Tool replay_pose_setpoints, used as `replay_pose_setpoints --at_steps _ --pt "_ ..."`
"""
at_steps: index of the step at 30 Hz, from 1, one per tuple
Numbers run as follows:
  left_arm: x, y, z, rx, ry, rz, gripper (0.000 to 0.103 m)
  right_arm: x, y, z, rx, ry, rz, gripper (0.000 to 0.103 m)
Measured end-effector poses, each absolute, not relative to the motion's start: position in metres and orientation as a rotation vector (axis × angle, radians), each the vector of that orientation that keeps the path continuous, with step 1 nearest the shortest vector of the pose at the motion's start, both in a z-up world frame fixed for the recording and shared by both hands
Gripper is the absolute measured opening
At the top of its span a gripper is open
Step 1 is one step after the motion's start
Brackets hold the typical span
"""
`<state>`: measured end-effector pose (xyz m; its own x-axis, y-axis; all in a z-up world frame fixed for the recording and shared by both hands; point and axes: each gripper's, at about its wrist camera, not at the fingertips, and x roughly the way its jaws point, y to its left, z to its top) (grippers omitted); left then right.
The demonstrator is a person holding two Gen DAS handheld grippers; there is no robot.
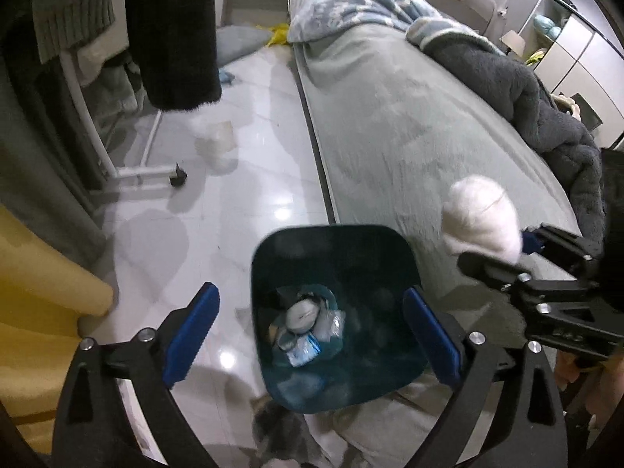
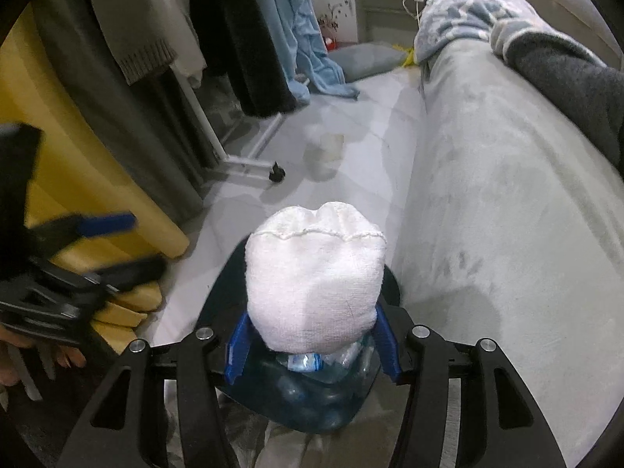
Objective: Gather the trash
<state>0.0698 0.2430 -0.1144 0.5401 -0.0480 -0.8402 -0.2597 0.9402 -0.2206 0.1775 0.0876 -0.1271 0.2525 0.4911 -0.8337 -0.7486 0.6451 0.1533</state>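
white bundle clamped over the bin, left jaws spread wide

while the left gripper (image 1: 312, 335) is hanging above the dark blue bin (image 1: 335, 249), its blue pads are standing wide apart with nothing between them, one on each side of the bin's mouth as seen from the left wrist. down inside the bin, crumpled clear plastic and a labelled bottle (image 1: 306, 351) are lying at the bottom.

just to the right, the right gripper (image 2: 312, 345) is squeezing a rolled white cloth bundle (image 2: 314, 277) between its blue pads, the jaws sitting about half closed on the bundle's lower end. the bundle is sticking forward over the bin's rim, above the plastic inside, and is not yet in the bin. in the left wrist view the same bundle is showing at the right, over the edge of the bed.

the bin is standing on a glossy pale tile floor (image 1: 234, 202), right beside a bed with a pale green cover (image 1: 409, 124). farther off, a dark grey fleece blanket (image 1: 518, 89) and a blue patterned quilt (image 1: 351, 0) are lying on the bed. across the floor, a white wheeled clothes rack (image 1: 128, 171) is standing with dark garments hanging from it, beside a yellow curtain (image 2: 78, 156).
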Motion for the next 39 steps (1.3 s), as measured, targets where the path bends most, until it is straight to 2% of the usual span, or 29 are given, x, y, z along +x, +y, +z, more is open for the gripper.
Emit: replay_pose_setpoints --at_steps 9,12,16,24,32,39 --pt "0.059 0.248 -0.089 -0.329 0.869 0.123 0.099 0.167 0.099 -0.17 -0.366 1.09 0.826 0.057" --pt "0.057 0.242 -0.08 -0.298 0.828 0.108 0.099 0.163 0.106 -0.178 -0.394 1.114 0.82 0.063" --pt "0.057 0.236 -0.068 -0.25 0.787 0.106 0.099 0.161 0.11 -0.185 -0.412 1.144 0.816 0.076" --pt "0.055 0.216 -0.047 -0.148 0.71 0.078 0.1 0.158 0.116 -0.169 -0.41 1.126 0.841 0.099" --pt "0.055 0.199 -0.024 -0.123 0.634 0.08 0.1 0.176 0.088 -0.115 -0.329 0.956 0.752 0.1" --pt "0.05 0.164 0.004 -0.071 0.529 0.06 0.1 0.172 0.013 -0.066 -0.225 0.789 0.62 0.1"
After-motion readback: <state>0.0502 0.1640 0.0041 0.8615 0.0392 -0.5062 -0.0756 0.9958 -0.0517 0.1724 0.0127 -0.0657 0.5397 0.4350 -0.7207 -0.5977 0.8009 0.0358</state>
